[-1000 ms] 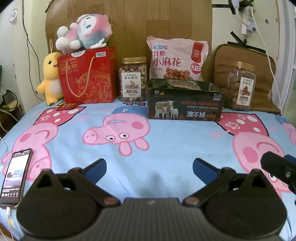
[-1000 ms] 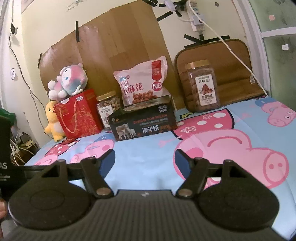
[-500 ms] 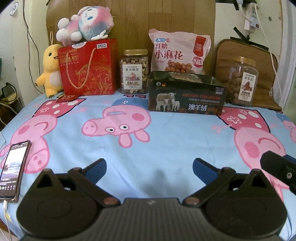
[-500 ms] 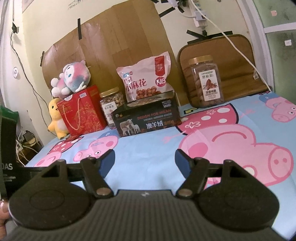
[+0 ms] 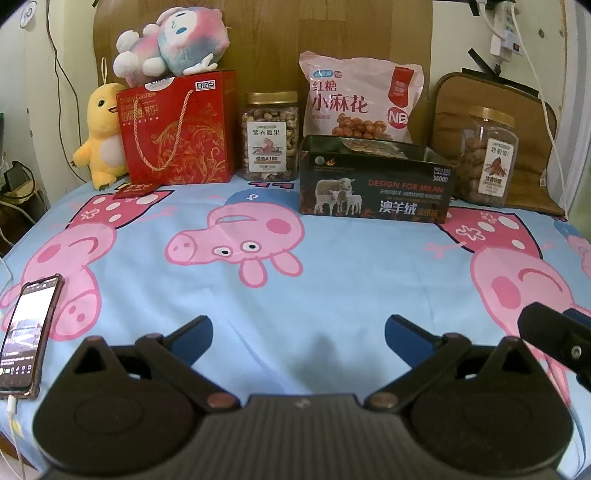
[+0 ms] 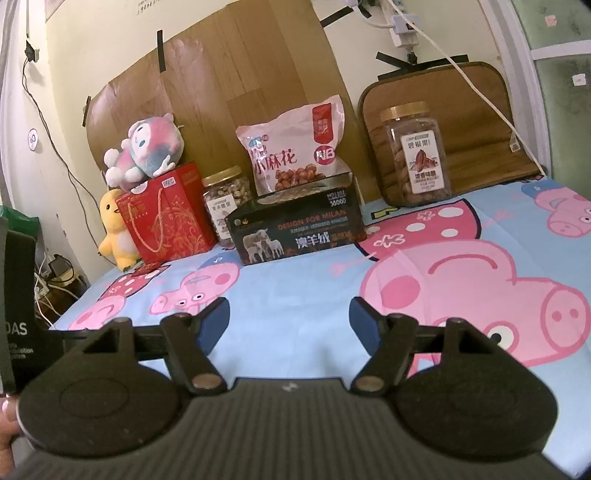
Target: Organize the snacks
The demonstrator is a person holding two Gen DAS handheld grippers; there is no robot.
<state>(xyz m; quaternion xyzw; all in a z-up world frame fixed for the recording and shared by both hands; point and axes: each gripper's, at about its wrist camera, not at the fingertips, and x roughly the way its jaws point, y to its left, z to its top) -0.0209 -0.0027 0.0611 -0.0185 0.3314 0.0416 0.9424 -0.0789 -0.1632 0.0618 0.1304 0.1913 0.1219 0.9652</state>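
Snacks line the back of a pig-print bed sheet point(image 5: 332, 280). From left stand a red gift bag point(image 5: 177, 129) point(image 6: 168, 218), a jar of nuts point(image 5: 270, 137) point(image 6: 225, 203), a pink snack bag point(image 5: 360, 99) point(image 6: 295, 147) behind a black open box point(image 5: 375, 181) point(image 6: 297, 230), and a second jar point(image 5: 487, 157) point(image 6: 415, 157) at the right. My left gripper point(image 5: 298, 332) hangs open over bare sheet, well short of them. My right gripper point(image 6: 290, 319) is open too, nothing between its fingers. Part of the right gripper's body point(image 5: 554, 339) shows at the left wrist view's right edge.
A pink plush point(image 5: 173, 33) lies on the gift bag, a yellow duck plush point(image 5: 101, 134) beside it. A phone point(image 5: 27, 328) on a cable lies at the sheet's left edge. A brown cushion point(image 6: 469, 118) leans on the wall behind the right jar. Cables hang on the walls.
Both views have tipped slightly, so the snacks sit a bit differently in frame. Neither gripper has moved across the sheet, and both stay open.
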